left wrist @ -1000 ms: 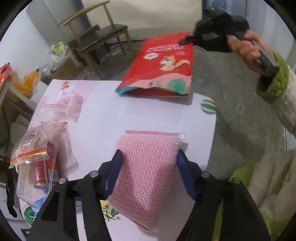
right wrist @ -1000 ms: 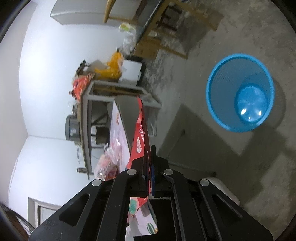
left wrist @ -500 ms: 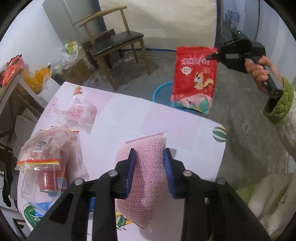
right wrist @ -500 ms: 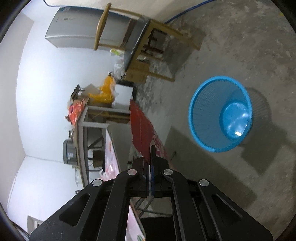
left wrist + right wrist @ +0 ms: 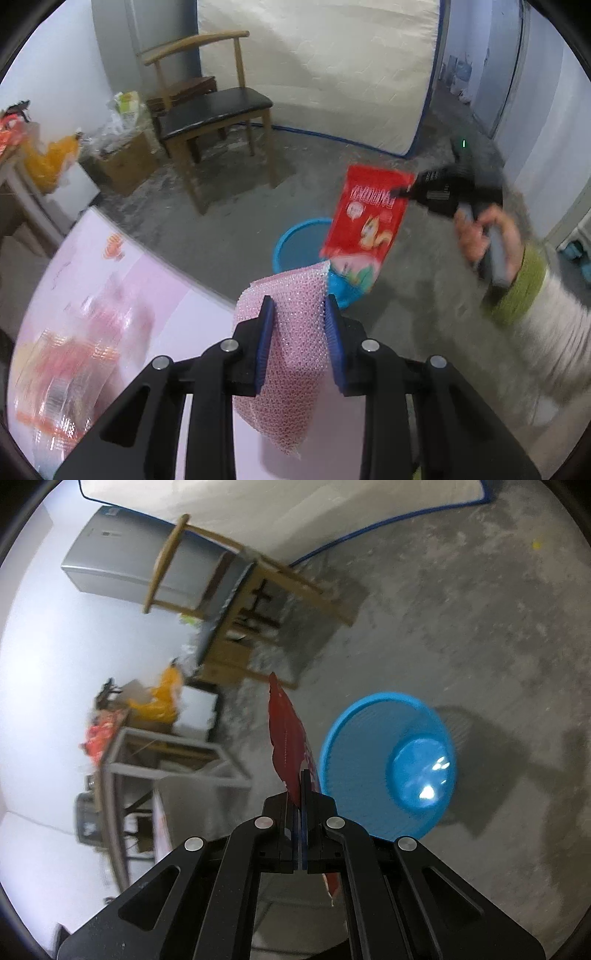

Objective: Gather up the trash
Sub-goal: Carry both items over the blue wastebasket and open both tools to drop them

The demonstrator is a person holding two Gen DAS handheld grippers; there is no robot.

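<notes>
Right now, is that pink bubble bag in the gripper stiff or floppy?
Probably floppy: the pink bubble bag sags below the left gripper and bunches where the pads squeeze it. Likely light too, since it hangs without slipping.

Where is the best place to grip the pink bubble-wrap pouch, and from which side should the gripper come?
Grip the pink bubble-wrap pouch across its middle, from above, one pad on each long edge, as the left gripper does now. It is soft and flat, so squeezing it edge to edge bunches it into a firm hold.
</notes>
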